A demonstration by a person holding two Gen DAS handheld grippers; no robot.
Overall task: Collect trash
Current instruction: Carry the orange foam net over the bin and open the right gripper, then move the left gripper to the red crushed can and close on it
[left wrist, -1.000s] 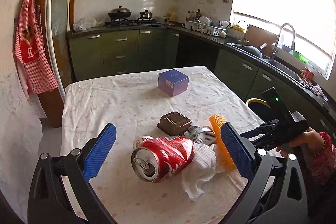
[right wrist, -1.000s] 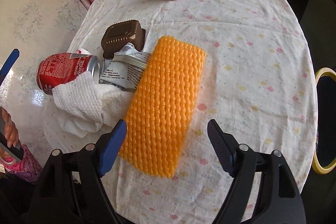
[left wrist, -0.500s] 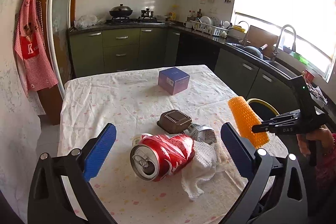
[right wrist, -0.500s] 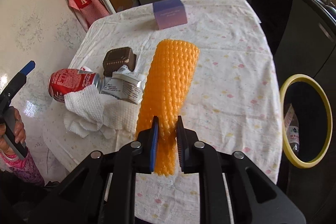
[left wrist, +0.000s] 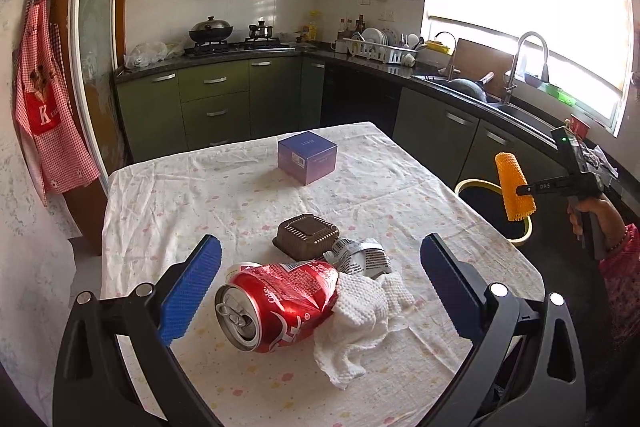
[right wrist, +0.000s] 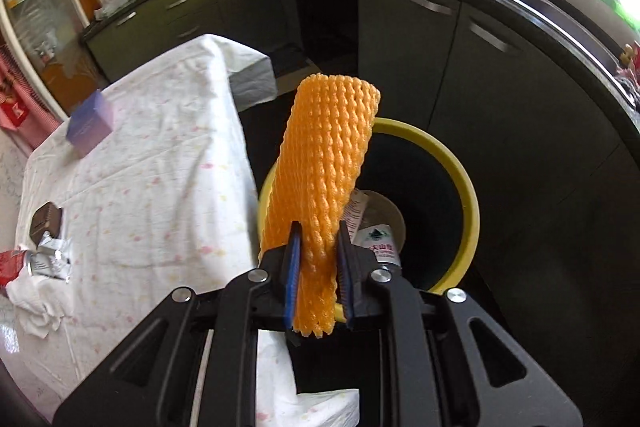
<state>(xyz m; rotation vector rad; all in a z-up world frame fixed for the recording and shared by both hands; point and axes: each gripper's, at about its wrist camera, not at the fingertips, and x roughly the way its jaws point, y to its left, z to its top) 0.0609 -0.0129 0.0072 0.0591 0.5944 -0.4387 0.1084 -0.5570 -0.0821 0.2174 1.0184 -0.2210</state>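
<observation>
My right gripper (right wrist: 318, 251) is shut on an orange foam net sleeve (right wrist: 326, 163) and holds it upright above a yellow-rimmed black bin (right wrist: 468, 195) beside the table. The sleeve (left wrist: 514, 187) and bin rim (left wrist: 476, 183) also show in the left wrist view. My left gripper (left wrist: 316, 263) is open and empty, low over the table, with a crushed red cola can (left wrist: 276, 303), a white paper towel (left wrist: 360, 315), a crumpled silver wrapper (left wrist: 360, 257) and a brown plastic tray (left wrist: 306, 235) between and beyond its fingers.
A purple box (left wrist: 307, 155) stands far on the cloth-covered table (left wrist: 200, 195). A plastic bottle (right wrist: 376, 239) lies inside the bin. Green kitchen cabinets (left wrist: 216, 107) and a sink counter (left wrist: 480, 99) surround the table. A red apron (left wrist: 44, 115) hangs at left.
My right gripper closed on the orange sleeve, lifted it off the table and carried it right to above the bin. My left gripper stayed open over the can.
</observation>
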